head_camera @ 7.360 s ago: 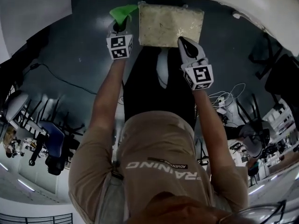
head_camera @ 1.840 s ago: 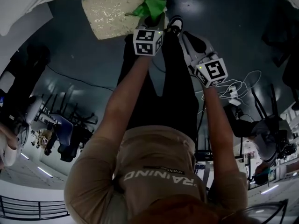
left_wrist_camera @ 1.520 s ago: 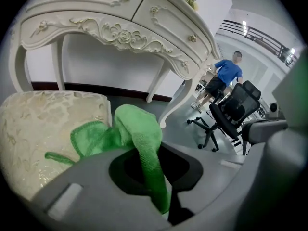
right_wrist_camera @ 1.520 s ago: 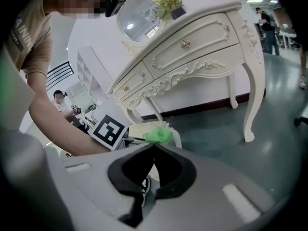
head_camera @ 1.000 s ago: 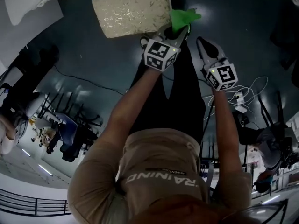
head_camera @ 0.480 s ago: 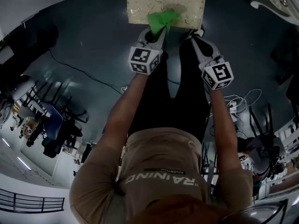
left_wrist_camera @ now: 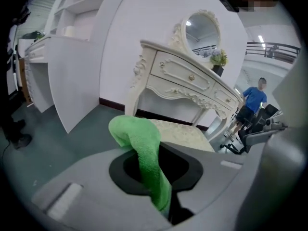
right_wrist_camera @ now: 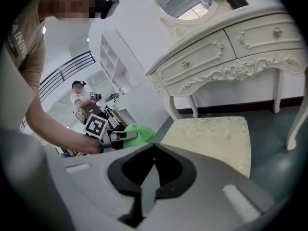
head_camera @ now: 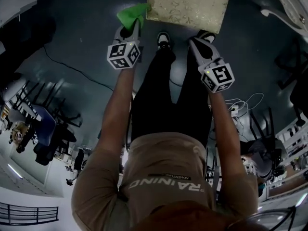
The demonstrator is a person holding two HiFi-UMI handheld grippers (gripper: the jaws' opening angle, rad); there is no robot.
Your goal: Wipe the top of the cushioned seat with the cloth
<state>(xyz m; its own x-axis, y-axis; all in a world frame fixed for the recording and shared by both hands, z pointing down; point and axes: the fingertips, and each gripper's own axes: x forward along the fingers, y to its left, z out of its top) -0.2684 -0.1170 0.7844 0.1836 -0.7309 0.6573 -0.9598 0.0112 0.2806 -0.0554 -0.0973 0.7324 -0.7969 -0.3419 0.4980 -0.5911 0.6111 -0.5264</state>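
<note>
1. The cloth (head_camera: 132,16) is bright green with a fine looped pile. It is bunched into a soft fold that stands up out of the left gripper (head_camera: 130,30).
2. In the left gripper view the cloth (left_wrist_camera: 142,148) runs down as a narrowing strip between the jaws, which are pinched tight on it. Its lower end is lost in the dark gap there.
3. The cushioned seat (head_camera: 187,6) is a pale cream square with a faint raised floral pattern. The cloth sits at its left edge, near the corner closest to the person. Whether it touches the cushion cannot be told.
4. The head view cuts off the seat's far edge, and no view shows its legs clearly.
5. In the left gripper view the cloth covers part of the cushioned seat (left_wrist_camera: 180,131).
6. The right gripper (head_camera: 197,42) hangs by the seat's near right corner. In its own view the jaws of the right gripper (right_wrist_camera: 150,177) meet in one seam with nothing between them.
7. Behind the seat stands a white carved dressing table (right_wrist_camera: 226,57) with an oval mirror (left_wrist_camera: 202,30).
8. The person's shoes (head_camera: 163,37) stand on the dark floor (head_camera: 77,37) just before the seat.
9. A person in blue (left_wrist_camera: 252,100) is far off, too small to make out.
</note>
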